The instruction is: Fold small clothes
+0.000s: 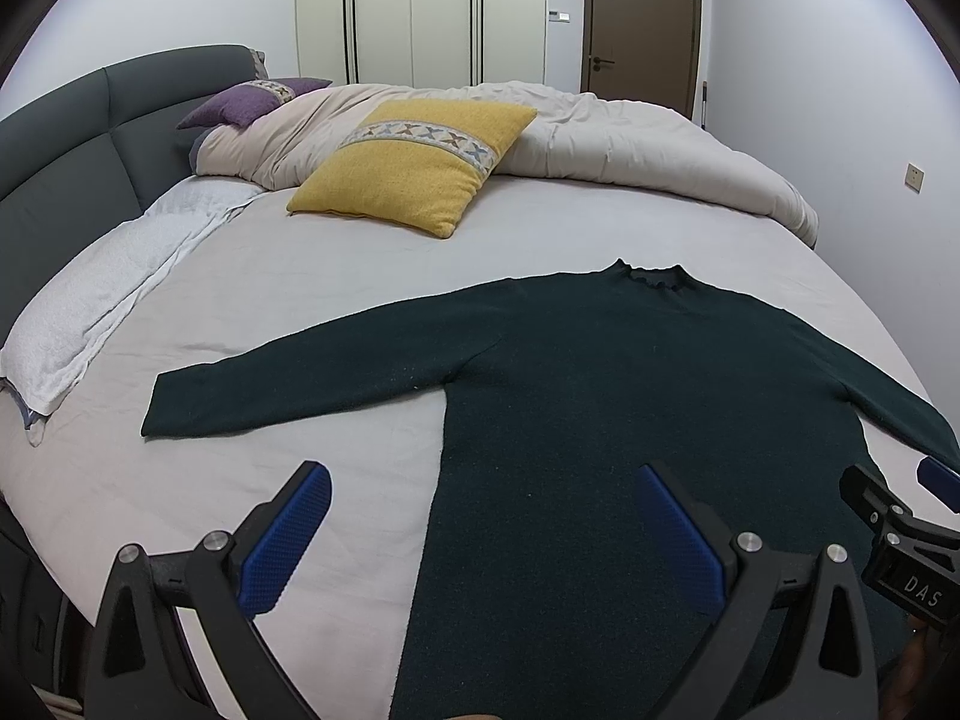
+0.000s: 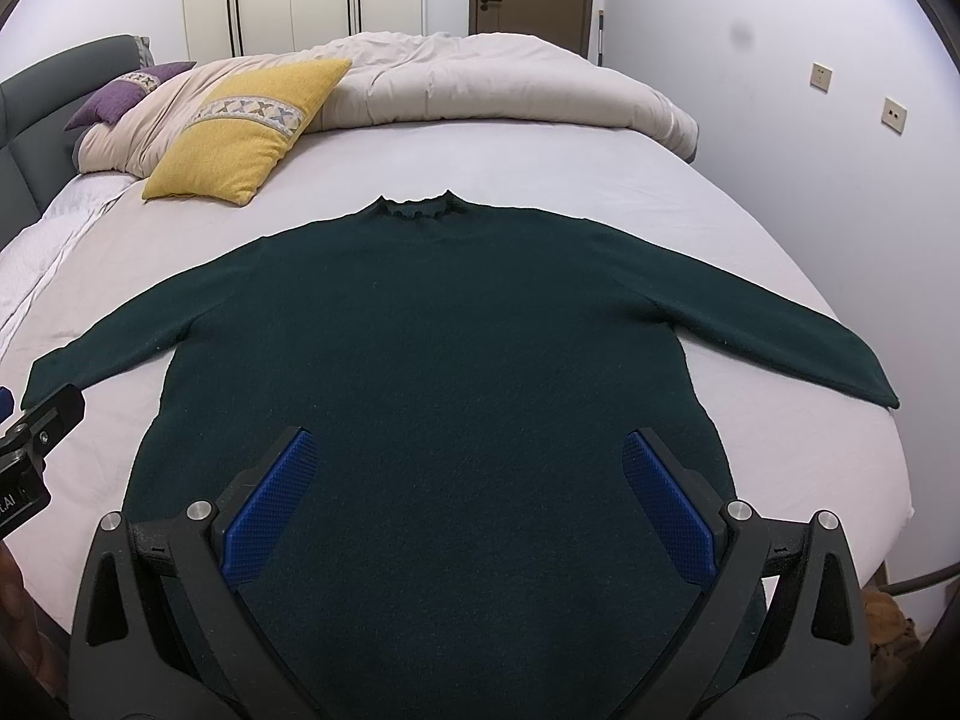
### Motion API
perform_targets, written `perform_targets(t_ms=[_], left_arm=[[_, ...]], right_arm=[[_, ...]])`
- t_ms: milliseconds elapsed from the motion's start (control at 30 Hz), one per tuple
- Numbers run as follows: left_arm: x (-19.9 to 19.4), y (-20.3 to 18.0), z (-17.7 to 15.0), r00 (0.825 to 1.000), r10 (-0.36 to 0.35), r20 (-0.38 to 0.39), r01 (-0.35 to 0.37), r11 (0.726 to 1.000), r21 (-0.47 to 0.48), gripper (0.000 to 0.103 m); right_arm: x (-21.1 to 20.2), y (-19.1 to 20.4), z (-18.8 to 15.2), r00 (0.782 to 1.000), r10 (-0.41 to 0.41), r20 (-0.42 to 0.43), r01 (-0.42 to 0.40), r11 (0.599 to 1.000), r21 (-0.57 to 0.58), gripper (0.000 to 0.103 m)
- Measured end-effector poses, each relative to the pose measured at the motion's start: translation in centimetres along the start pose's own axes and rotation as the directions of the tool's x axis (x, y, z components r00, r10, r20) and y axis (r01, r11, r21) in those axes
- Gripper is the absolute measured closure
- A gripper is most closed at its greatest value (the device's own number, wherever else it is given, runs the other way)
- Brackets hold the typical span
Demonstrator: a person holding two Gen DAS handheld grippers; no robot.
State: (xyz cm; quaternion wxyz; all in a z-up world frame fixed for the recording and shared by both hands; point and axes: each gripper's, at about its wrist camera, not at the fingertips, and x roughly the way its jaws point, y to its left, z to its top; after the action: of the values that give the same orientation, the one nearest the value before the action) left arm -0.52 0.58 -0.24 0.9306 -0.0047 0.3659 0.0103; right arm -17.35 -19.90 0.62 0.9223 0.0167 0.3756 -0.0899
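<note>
Dark green sweater spread flat on the bed, both grippers open above it

We see the bed (image 2: 540, 168) carrying the sweater (image 2: 432, 348) face-up, sleeves out to both sides, collar toward the yellow pillow (image 2: 240, 126); our left gripper (image 1: 480, 534) hovers jaws wide over the sweater's left hem edge, right gripper (image 2: 471, 498) jaws wide over the lower body, holding nothing
</note>
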Motion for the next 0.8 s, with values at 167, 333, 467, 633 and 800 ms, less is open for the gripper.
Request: perform_targets(t_ms=[167, 333, 467, 633, 800], left_arm=[[0.0, 0.0, 0.0, 1.000, -0.001, -0.001, 0.001, 1.000, -0.001, 0.000], [0.6, 0.5, -0.4, 1.000, -0.001, -0.008, 0.001, 1.000, -0.002, 0.000], [0.9, 0.5, -0.6, 1.000, -0.003, -0.017, 0.003, 1.000, -0.006, 0.000], [1.5, 0.3, -0.5, 0.999, -0.027, -0.046, 0.026, 0.999, -0.019, 0.000], [3.0, 0.3, -0.7, 0.986, -0.111, -0.125, 0.104, 0.992, -0.067, 0.000]], right_arm=[[0.3, 0.1, -0.1, 1.000, 0.000, -0.004, 0.000, 1.000, -0.001, 0.000], [0.7, 0.1, 0.0, 1.000, 0.001, -0.012, -0.001, 1.000, -0.001, 0.000], [1.1, 0.1, 0.1, 1.000, 0.001, -0.020, -0.001, 1.000, -0.001, 0.000], [1.7, -0.4, 0.2, 1.000, 0.002, -0.030, -0.002, 1.000, 0.008, 0.000], [2.7, -4.6, 0.9, 0.999, 0.031, -0.022, -0.029, 0.995, 0.096, 0.000]])
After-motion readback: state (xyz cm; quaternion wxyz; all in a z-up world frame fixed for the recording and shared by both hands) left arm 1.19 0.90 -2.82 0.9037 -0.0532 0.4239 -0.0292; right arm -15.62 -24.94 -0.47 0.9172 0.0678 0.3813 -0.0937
